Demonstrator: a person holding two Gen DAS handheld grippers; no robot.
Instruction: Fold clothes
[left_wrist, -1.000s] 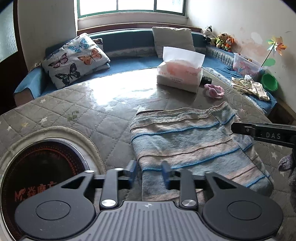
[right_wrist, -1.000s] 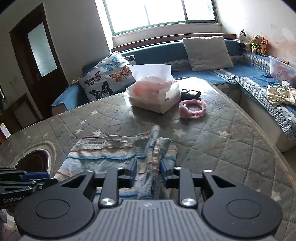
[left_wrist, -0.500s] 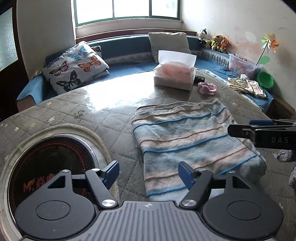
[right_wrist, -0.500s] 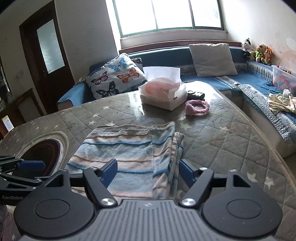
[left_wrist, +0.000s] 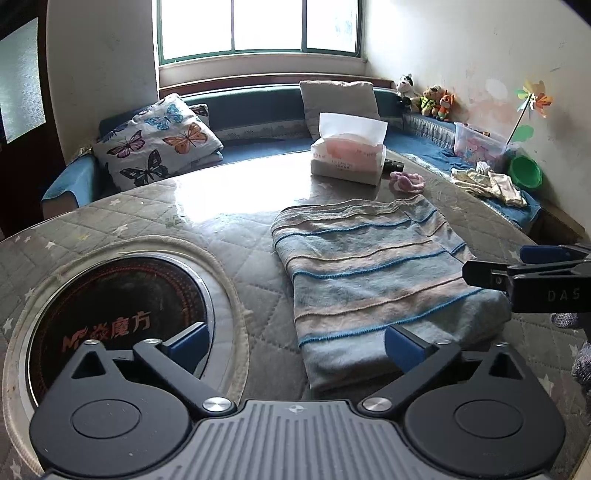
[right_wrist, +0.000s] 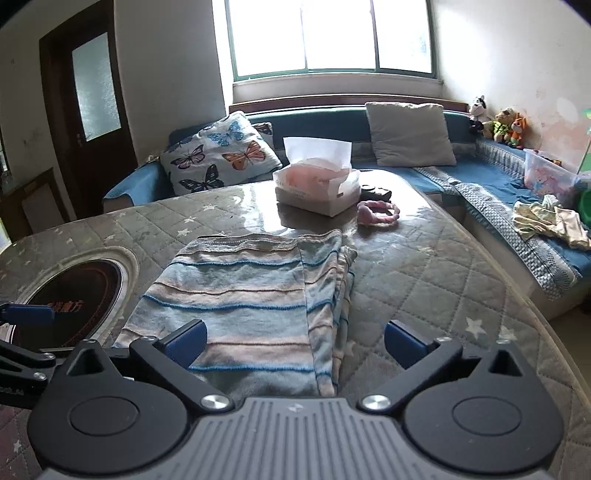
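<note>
Both hand-held grippers have let go of the striped cloth since the earlier frames and backed off its near edge. Left hand-held gripper: jaws opening, spread wide, nothing pinched. Right hand-held gripper: same, opening, clear of fabric. Striped cloth lies folded flat on the quilted surface, beside the round inset plate; right-hand edge looks layered, possibly uneven. Tissue box and pink ring sit well beyond it.

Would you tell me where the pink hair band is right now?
The pink hair band lies on the quilted table, just right of the tissue box and beyond the folded striped cloth.
</note>
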